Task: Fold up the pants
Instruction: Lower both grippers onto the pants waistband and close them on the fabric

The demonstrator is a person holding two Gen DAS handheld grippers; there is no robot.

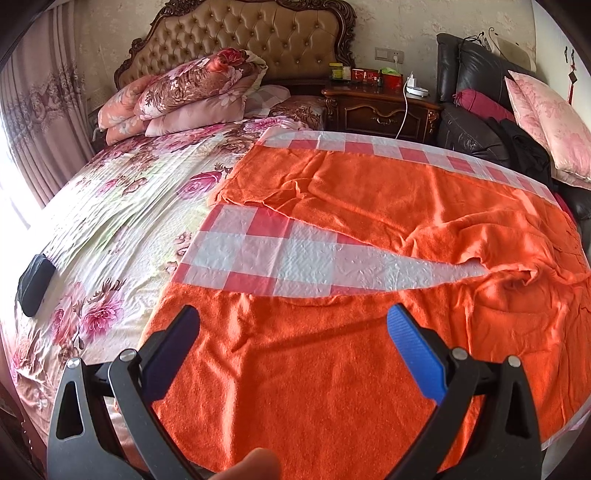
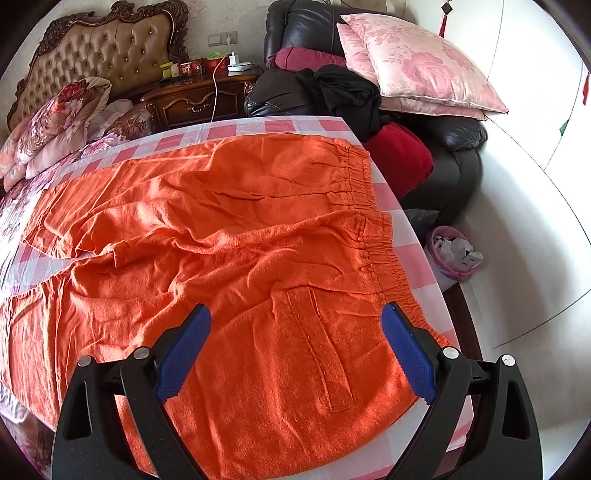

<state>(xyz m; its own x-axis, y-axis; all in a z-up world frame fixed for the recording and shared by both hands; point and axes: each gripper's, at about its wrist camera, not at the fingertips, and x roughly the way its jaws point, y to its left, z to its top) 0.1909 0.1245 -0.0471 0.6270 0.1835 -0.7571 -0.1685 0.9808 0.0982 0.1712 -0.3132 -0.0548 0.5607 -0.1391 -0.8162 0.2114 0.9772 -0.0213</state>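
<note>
Both wrist views low over the bed (image 1: 122, 206), facing the headboard (image 2: 107, 55), sharing the orange pants (image 2: 229, 229).

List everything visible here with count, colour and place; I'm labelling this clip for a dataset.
Orange terry-cloth pants: one, orange, spread flat on the checked sheet, legs apart.
Pink-and-white checked plastic sheet: one, under the pants.
Floral bedspread: one, pink and white, covers the bed.
Folded floral quilts: a stack, pink, by the headboard.
Tufted tan headboard: one, far end.
Dark wooden nightstand: one, beside the bed, holding small jars.
Black leather sofa: one, holding pink floral pillows and dark clothes.
Pink wastebasket: one, on the floor.
Left gripper: open, above a pant leg.
Right gripper: open, above the pocket.
</note>
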